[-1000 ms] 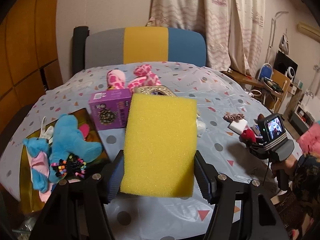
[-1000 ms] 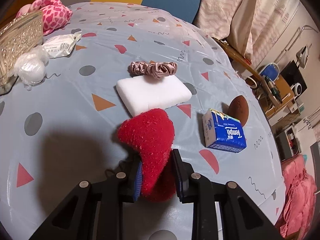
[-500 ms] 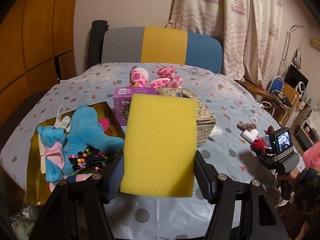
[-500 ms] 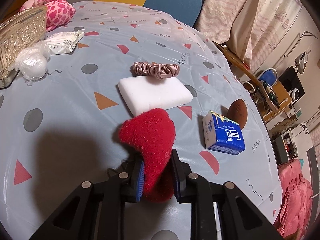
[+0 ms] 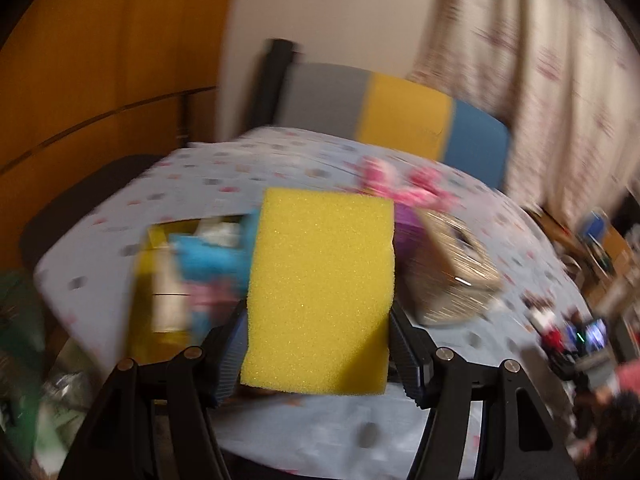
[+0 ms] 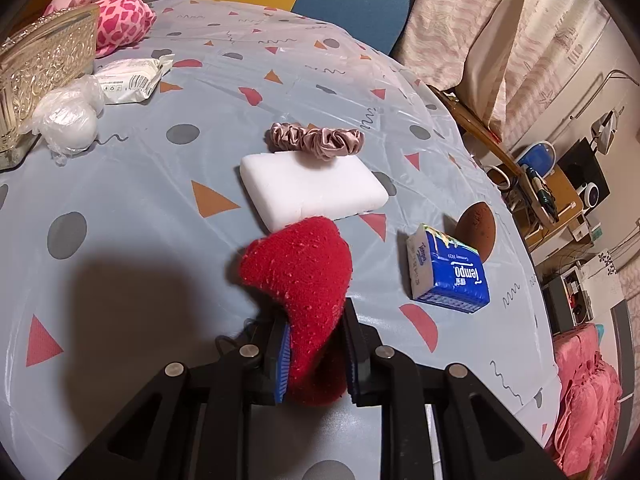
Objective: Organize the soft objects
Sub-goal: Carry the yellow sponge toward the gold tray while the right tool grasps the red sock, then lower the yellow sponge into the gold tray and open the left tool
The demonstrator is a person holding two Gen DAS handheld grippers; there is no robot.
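Right gripper [image 6: 312,354] clamps the red plush piece [image 6: 300,276] over the table, white sponge [image 6: 312,188] at twelve o'clock. Only the left wrist view shows left gripper [image 5: 316,356] squeezing the yellow sponge [image 5: 320,296]; it has swung left, blurring everything.

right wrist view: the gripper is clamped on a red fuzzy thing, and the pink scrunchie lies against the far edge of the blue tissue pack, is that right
Not quite. In the right wrist view the pink scrunchie lies against the far edge of the white sponge block, not the blue tissue pack, which sits apart to the right beside a brown egg-shaped sponge. The rest holds: the right gripper is clamped on the red fuzzy thing.
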